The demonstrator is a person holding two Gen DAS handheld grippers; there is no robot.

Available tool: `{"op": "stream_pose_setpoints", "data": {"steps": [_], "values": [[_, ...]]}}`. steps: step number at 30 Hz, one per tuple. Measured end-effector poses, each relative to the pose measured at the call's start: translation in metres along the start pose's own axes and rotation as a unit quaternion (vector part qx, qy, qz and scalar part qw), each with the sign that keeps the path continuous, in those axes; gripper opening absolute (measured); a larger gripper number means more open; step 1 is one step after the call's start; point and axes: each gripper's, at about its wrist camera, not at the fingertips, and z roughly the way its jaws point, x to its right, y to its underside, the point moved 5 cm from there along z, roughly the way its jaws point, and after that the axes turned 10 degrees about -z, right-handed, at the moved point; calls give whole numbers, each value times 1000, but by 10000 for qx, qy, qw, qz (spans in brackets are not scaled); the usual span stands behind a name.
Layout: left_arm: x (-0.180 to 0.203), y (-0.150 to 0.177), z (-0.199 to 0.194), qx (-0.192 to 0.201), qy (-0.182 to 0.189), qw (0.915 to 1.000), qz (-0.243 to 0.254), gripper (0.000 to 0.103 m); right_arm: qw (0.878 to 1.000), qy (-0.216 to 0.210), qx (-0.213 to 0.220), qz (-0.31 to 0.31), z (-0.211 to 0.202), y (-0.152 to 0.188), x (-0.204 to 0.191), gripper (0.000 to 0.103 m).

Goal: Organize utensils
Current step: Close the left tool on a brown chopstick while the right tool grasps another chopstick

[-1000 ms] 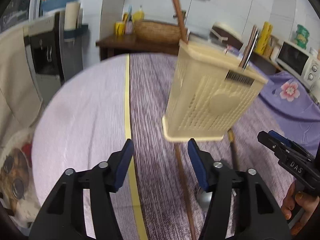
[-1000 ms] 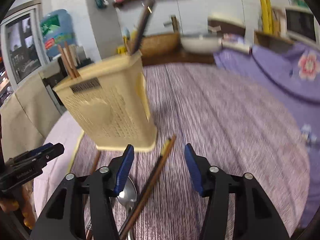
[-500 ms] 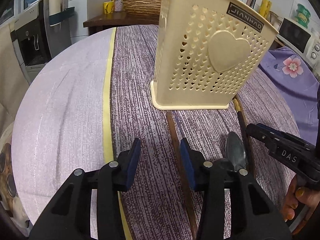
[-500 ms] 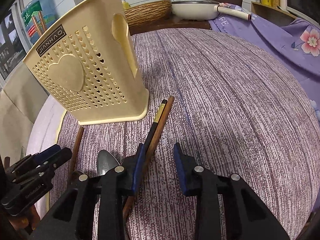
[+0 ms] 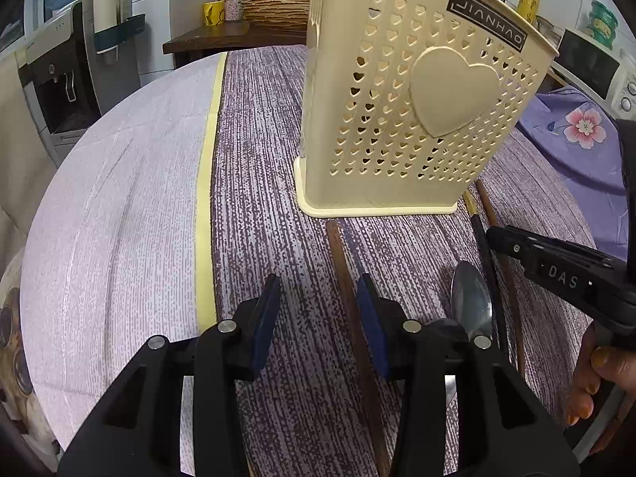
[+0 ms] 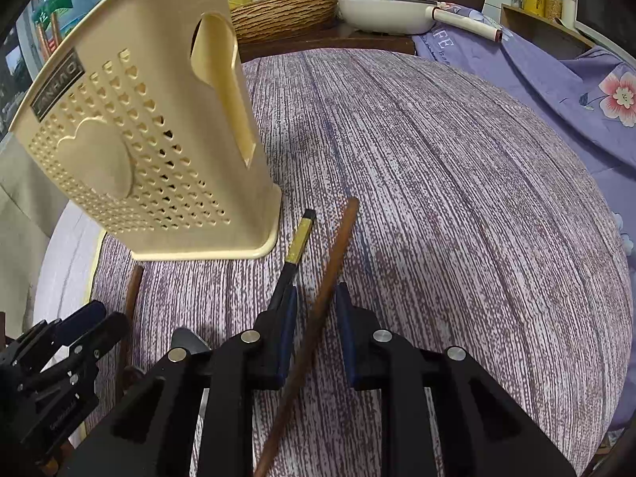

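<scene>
Chopsticks and a spoon [image 5: 471, 302] are lying on the bench [image 6: 457, 183] in front of the cream holder [image 5: 413, 115], which is standing upright on the purple striped cloth. In the right wrist view, the right hand-held gripper [image 6: 317, 320] is sitting low over the bench with its jaws narrowed around a brown chopstick [image 6: 318, 314]; the stick is running between the blue pads from about 6 o'clock up toward 12 o'clock, slightly tilted right, but whether the pads are actually pressing it cannot be told. Just beside it at 11 o'clock, a black chopstick [image 6: 296, 250] with a gold band is lying with its tip near the holder's base [image 6: 206, 254], passing under the left pad. In the left wrist view, the left hand-held gripper [image 5: 316, 310] is hovering over the cloth with its jaws moderately apart and nothing between them. Another brown chopstick [image 5: 346, 278] is lying just inside its right pad, pointing toward the holder at 12 o'clock. The spoon is resting bowl-up at 3 o'clock of that gripper, partly hidden behind its body, with the black chopstick and the brown one beside it. A yellow tape line [image 5: 206, 206] is running along the cloth at 10 o'clock.
</scene>
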Motion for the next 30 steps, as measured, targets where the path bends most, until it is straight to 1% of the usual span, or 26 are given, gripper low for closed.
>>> {"op": "stream_pose_setpoints", "data": {"steps": [6, 12, 15, 17, 19, 24, 30], "values": [[3, -7, 7, -12, -51, 10000, 39, 40, 9999, 113, -5, -37, 9, -11, 1, 19], [7, -14, 13, 3, -170, 9998, 108, 28, 9998, 170, 27, 44, 15, -18, 9, 11], [10, -17, 16, 23, -246, 9996, 170, 21, 9999, 152, 31, 72, 18, -20, 13, 10], [11, -17, 17, 51, -305, 9993, 230, 19, 9998, 184, 43, 45, 19, -21, 13, 9], [11, -16, 18, 82, -385, 9988, 306, 15, 9998, 203, 68, 14, 19, -20, 13, 9], [9, -17, 17, 93, -359, 9989, 295, 10, 9999, 122, 90, 56, 16, -17, 13, 8], [11, -10, 16, 142, -367, 9988, 307, 10, 9998, 92, 122, 89, 14, -15, 12, 8]]}}
